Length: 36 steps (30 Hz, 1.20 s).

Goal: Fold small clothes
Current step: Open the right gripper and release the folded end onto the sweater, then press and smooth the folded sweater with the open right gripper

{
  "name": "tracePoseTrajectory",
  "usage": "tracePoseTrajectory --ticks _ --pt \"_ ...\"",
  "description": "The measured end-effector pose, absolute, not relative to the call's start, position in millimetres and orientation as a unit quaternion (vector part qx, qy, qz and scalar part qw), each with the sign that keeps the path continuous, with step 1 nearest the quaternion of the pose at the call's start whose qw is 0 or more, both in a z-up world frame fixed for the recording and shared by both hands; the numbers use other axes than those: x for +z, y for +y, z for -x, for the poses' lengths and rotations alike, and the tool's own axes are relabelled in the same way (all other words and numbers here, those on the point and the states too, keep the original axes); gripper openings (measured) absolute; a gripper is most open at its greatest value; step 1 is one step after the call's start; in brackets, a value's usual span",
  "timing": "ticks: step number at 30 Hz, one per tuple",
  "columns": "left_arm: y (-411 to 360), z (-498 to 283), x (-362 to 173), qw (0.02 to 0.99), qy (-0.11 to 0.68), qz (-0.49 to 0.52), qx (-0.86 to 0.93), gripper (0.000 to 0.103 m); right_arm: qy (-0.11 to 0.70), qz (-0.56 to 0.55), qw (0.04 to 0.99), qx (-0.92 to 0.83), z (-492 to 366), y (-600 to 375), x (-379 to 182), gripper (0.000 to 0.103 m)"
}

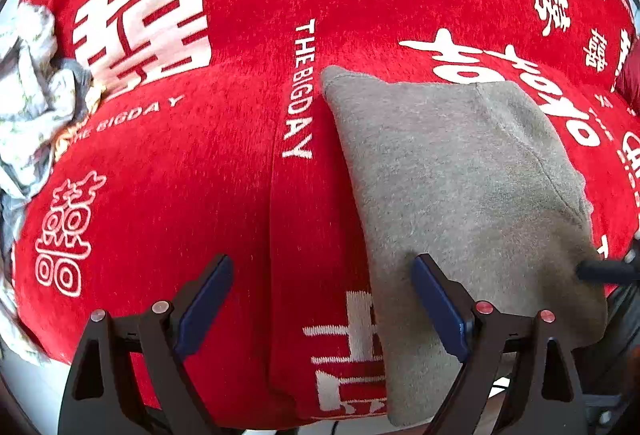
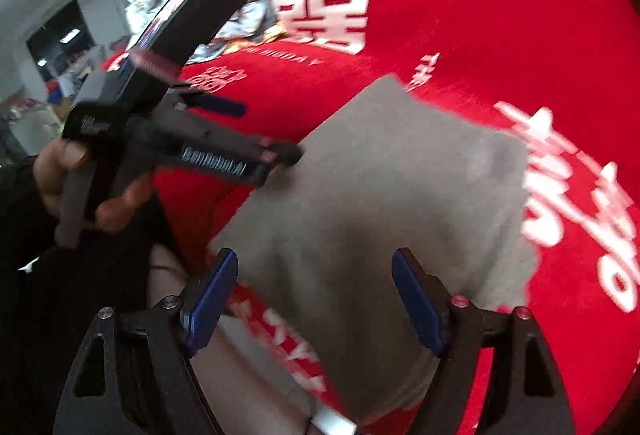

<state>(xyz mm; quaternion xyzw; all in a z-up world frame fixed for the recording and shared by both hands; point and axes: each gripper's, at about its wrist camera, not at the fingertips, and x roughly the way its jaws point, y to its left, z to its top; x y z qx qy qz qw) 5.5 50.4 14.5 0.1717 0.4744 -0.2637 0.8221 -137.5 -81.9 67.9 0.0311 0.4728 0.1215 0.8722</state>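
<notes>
A red blanket (image 1: 224, 163) printed with large white characters and the words "THE BIG DAY" fills nearly the whole of both views; what it is spread over is hidden. On it lies the grey garment (image 1: 460, 175), folded flat into a rough rectangle, in the right half of the left wrist view and the centre of the right wrist view. A crumpled pile of white patterned cloth (image 1: 28, 103) sits at the left edge of the blanket, upper left in the right wrist view. No containers show.

The left gripper (image 1: 322, 299) has its fingers (image 1: 438, 305) spread wide and empty, the right-hand one over the garment's lower edge. The right gripper (image 2: 314, 299) is likewise wide open above the garment's near edge, gripping nothing. A hand (image 2: 60, 175) holds the left gripper's handle at middle left of the right wrist view, with a dim room behind.
</notes>
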Motion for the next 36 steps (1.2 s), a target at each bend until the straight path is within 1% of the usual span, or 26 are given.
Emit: tracePoseTrajectory --ticks 3,4,5,9,14,16,18,21,23,24,25,26,30,34,36 --pt "49 -9 3 0.816 0.485 -0.172 -0.264 0.092 0.509 -0.045 0.856 0.082 141 -96 38 0.082" --pt "49 -10 0 0.816 0.486 -0.172 -0.262 0.095 0.514 -0.055 0.853 0.077 142 -101 32 0.081" --pt "49 -11 -3 0.821 0.483 -0.171 -0.251 0.102 0.510 -0.069 0.854 0.080 145 -106 28 0.081" --pt "50 -9 2 0.825 0.477 -0.171 -0.251 0.102 0.508 -0.075 0.853 0.094 146 -106 40 0.082" --pt "53 -8 9 0.826 0.476 -0.159 -0.258 0.102 0.441 -0.065 0.889 0.106 121 -127 94 0.082" --pt "49 -6 6 0.825 0.476 -0.167 -0.256 0.102 0.429 -0.042 0.897 0.097 99 -135 102 0.083" --pt "48 -6 4 0.826 0.475 -0.170 -0.252 0.102 0.433 -0.018 0.896 0.096 72 -140 98 0.083" --pt "50 -7 4 0.823 0.482 -0.167 -0.251 0.102 0.472 0.019 0.877 0.095 35 -148 72 0.083" --pt "50 -7 3 0.822 0.484 -0.167 -0.249 0.102 0.508 0.005 0.858 0.082 17 -166 46 0.083" --pt "50 -7 3 0.822 0.483 -0.169 -0.249 0.102 0.510 -0.030 0.855 0.089 15 -179 37 0.083" --pt "51 -7 4 0.822 0.482 -0.172 -0.249 0.102 0.491 -0.058 0.864 0.098 17 -188 37 0.083" --pt "51 -7 6 0.822 0.482 -0.175 -0.249 0.102 0.489 -0.064 0.864 0.100 16 -191 38 0.083" --pt "48 -23 18 0.824 0.481 -0.160 -0.254 0.102 0.498 -0.013 0.862 0.093 23 -177 46 0.083" --pt "31 -53 22 0.824 0.486 -0.143 -0.254 0.102 0.474 -0.022 0.876 0.089 38 -173 61 0.084" --pt "14 -75 12 0.815 0.502 -0.143 -0.250 0.102 0.468 -0.033 0.879 0.085 40 -170 61 0.085"
